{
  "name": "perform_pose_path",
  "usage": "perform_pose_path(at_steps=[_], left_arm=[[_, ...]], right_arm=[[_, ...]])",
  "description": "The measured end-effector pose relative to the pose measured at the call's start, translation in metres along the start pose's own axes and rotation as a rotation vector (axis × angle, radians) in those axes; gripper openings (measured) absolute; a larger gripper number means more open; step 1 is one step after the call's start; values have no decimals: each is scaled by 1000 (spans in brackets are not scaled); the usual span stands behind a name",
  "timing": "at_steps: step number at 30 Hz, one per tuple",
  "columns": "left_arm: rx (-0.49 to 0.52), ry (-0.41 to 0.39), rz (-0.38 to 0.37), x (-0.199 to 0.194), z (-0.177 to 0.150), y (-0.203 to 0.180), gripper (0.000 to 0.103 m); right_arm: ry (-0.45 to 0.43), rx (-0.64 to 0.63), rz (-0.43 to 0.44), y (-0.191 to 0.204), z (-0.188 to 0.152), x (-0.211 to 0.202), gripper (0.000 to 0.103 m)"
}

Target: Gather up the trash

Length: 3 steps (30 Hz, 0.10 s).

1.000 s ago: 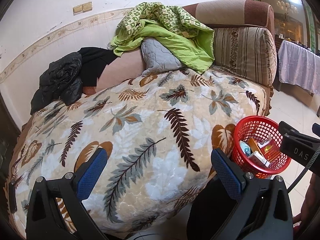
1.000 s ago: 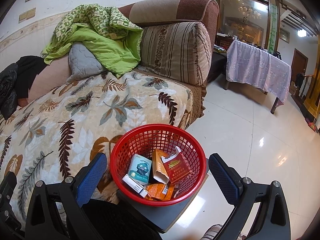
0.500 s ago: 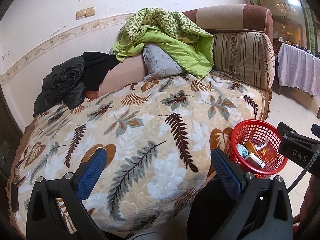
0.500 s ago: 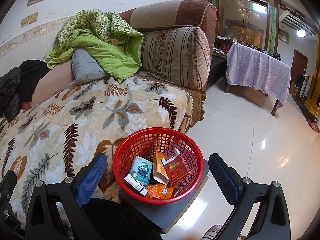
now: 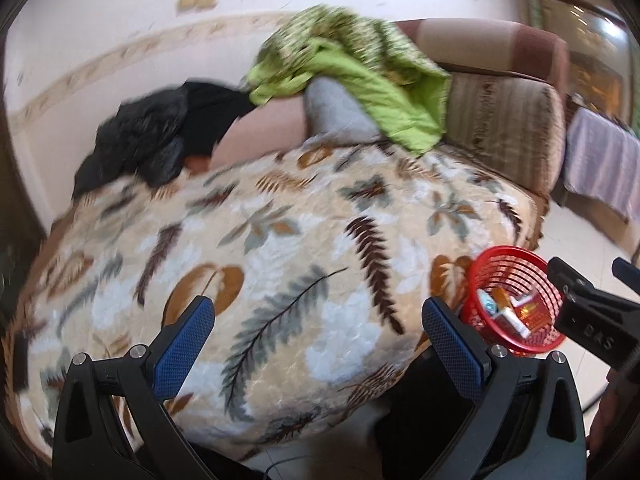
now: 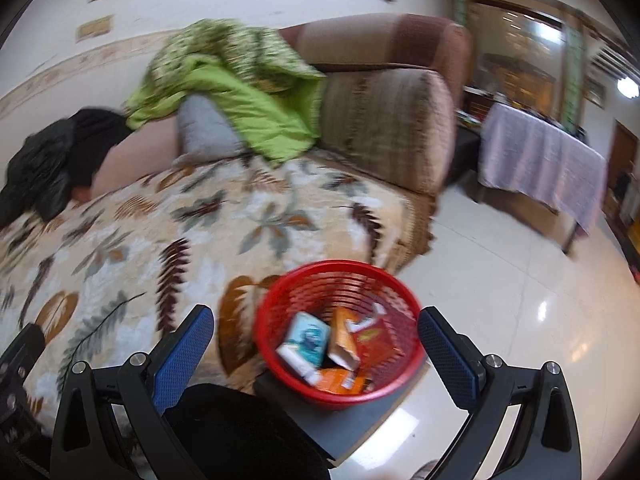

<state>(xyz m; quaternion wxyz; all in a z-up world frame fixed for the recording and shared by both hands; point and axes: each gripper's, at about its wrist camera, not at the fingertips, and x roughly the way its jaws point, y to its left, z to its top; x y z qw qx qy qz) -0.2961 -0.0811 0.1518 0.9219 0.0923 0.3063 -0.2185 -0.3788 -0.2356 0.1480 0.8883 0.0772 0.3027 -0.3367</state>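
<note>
A red mesh basket (image 6: 340,332) stands on a dark stool (image 6: 340,424) beside the sofa, holding several small boxes and packets: a teal-and-white carton (image 6: 308,338), an orange box (image 6: 344,340) and a red pack (image 6: 374,340). My right gripper (image 6: 316,354) is open, its blue pads on either side of the basket and short of it, touching nothing. My left gripper (image 5: 316,344) is open over the leaf-print blanket (image 5: 280,248), empty. In the left wrist view the basket (image 5: 514,304) sits at the right, with the other gripper's black body (image 5: 592,320) beside it.
On the sofa lie a green quilt (image 6: 240,88), a grey cushion (image 6: 204,132) and a black jacket (image 6: 44,164). Its striped arm (image 6: 388,128) rises behind the basket. A cloth-covered table (image 6: 540,168) stands on the glossy tile floor (image 6: 500,300) to the right.
Both cameras have pulled back and up from the sofa and basket, which now look smaller and farther. The current frames are motion-blurred. Both grippers stayed open and empty.
</note>
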Motion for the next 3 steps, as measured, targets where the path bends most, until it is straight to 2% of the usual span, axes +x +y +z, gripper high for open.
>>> perform_pose_path(at_steps=[3], left_arm=[[-79, 66, 33, 22, -4, 32, 103]], right_arm=[[9, -70, 73, 31, 7, 15, 103]])
